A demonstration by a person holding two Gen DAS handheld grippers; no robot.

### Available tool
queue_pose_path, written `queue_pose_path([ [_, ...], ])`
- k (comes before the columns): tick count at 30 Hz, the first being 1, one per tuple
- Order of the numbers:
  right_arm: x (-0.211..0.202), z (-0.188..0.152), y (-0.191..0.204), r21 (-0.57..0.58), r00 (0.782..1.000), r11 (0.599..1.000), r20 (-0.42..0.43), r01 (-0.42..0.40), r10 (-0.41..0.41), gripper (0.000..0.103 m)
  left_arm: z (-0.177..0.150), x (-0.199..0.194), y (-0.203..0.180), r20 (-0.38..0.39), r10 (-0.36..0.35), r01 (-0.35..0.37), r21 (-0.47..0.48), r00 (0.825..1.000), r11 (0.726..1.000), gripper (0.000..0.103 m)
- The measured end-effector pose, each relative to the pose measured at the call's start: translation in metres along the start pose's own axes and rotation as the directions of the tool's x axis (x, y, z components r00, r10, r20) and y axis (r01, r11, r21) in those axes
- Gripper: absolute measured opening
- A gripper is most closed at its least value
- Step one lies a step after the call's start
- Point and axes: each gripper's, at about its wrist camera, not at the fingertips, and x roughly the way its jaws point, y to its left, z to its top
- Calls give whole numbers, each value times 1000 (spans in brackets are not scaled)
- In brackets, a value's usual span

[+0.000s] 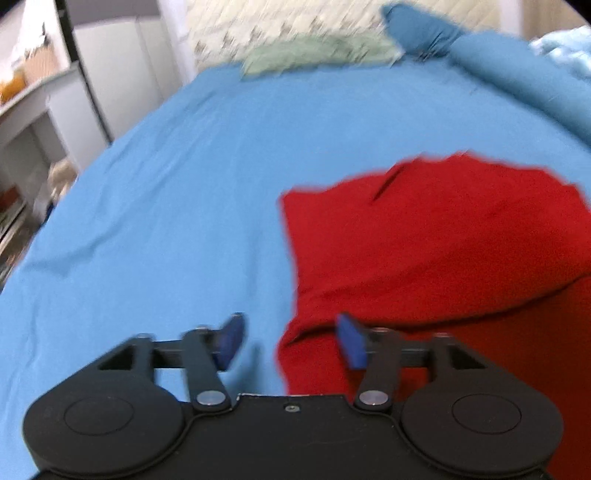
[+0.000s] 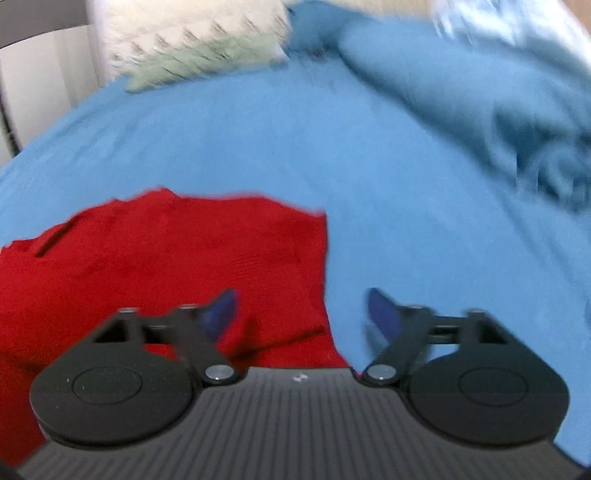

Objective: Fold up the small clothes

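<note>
- Blue pads sit on the two black fingers of the left gripper [image 1: 291, 341], and they stand well apart with nothing between them; the left pad is over the sheet, the right pad [image 1: 351, 341] is over the edge of the garment.
- Blue pads of the right gripper [image 2: 301, 317] are also spread wide and hold nothing; its left pad [image 2: 221, 314] is above the garment, the other one is above the bare sheet.
- Between both grippers lies the red knitted small garment [image 1: 436, 240], flat on the bed, with one soft fold running across its near part and a short dark slit near its far edge.
- In the right wrist view the same garment [image 2: 166, 258] fills the lower left, and its right edge runs down just between the fingers.
- Under everything is the smooth light blue bed sheet [image 1: 166, 203], a little wrinkled.
- Farther away, at the head of the bed, a pale green cloth [image 1: 314, 55] lies against a cream quilted surface [image 1: 277, 26].
- On the far right a bunched blue blanket [image 2: 498, 103] is piled up; the picture is blurred there.
- At the far left of the left wrist view stands a white shelf unit [image 1: 33, 122].
</note>
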Motion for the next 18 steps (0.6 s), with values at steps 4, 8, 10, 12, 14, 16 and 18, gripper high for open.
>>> queue_pose_path([
  [4, 2, 2, 23, -129, 997, 989, -20, -70, 68, 99, 12, 1, -18, 3, -93, 93, -19, 996, 995, 80],
  [8, 24, 8, 28, -89, 985, 983, -67, -162, 156, 99, 15, 25, -33, -29, -120, 118, -63, 992, 991, 85],
  [10, 31, 8, 29, -85, 981, 979, -76, -185, 178, 99, 13, 37, -36, -55, -122, 117, -91, 991, 989, 85],
  [12, 39, 1, 31, -87, 980, 979, -95, -182, 174, 99, 8, 48, -38, -85, -105, 97, -99, 991, 990, 85],
  [14, 43, -8, 25, -58, 977, 984, -139, -170, 160, 99, 4, 52, -41, -72, -105, 97, -104, 992, 990, 89],
  [16, 47, -19, 11, 12, 975, 983, -127, -181, 181, 99, 2, 53, -43, -64, -100, 94, -94, 993, 991, 90],
  [18, 47, -24, 6, 25, 975, 980, -95, -200, 201, 99, 1, 54, -44, -62, -89, 84, -92, 994, 992, 91],
])
